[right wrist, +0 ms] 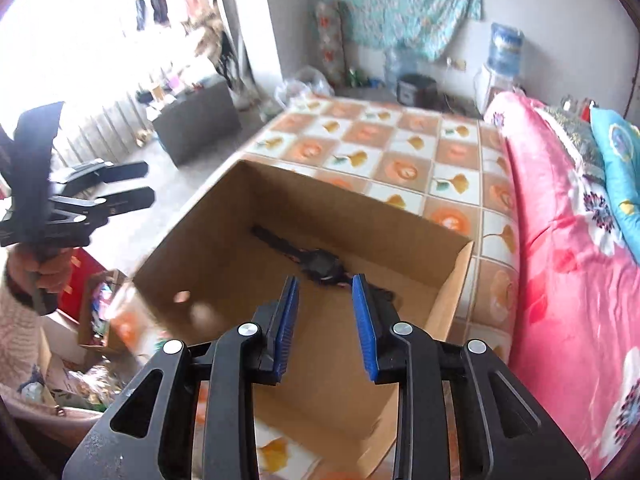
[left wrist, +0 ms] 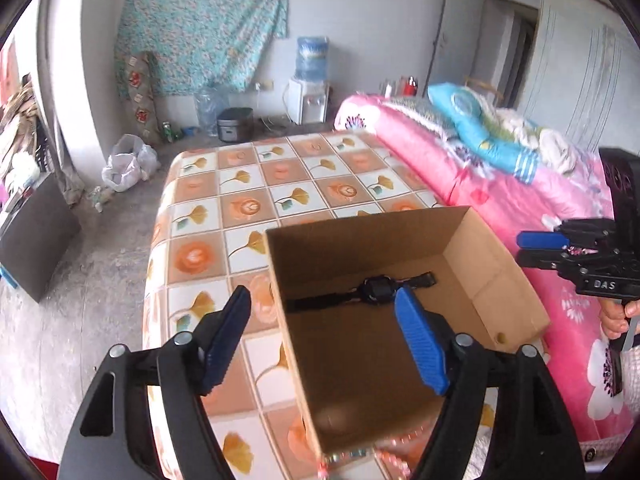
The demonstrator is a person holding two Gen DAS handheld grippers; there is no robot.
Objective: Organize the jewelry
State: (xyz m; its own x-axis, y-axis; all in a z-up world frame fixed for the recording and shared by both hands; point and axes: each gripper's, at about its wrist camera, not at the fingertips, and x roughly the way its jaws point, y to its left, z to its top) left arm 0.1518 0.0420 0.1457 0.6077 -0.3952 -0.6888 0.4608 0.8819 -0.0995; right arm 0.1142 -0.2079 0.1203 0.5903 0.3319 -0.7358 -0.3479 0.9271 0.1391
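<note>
Flowered tiles in orange and white pattern the tablecloth (left wrist: 248, 184) that covers the table filling the middle of both views, with a pink floral quilt (left wrist: 500, 200) piled along its right side and a blue water dispenser (left wrist: 311, 64) against the far wall at upper centre. An open cardboard box (left wrist: 492, 280) sits on the cloth, lower centre in the left wrist view. A black wristwatch (left wrist: 376, 290) lies flat on the box floor, strap stretched out to both sides, touching neither gripper.

The left gripper (left wrist: 324, 336) hangs at the bottom of its own view with its blue-padded fingers (left wrist: 420, 344) spread wide and nothing between them; one finger sits over the tablecloth outside the box wall, the other over the box interior. In the right wrist view it shows at the left edge, held by a hand (right wrist: 44, 272) in a pale knitted sleeve.

The right gripper (right wrist: 324, 320) points down into the box from the bottom of its view, its pads parted by a narrower gap, released, with the watch just beyond the tips. Some pink beads (left wrist: 400, 444) show blurred at the bottom edge of the left view.
</note>
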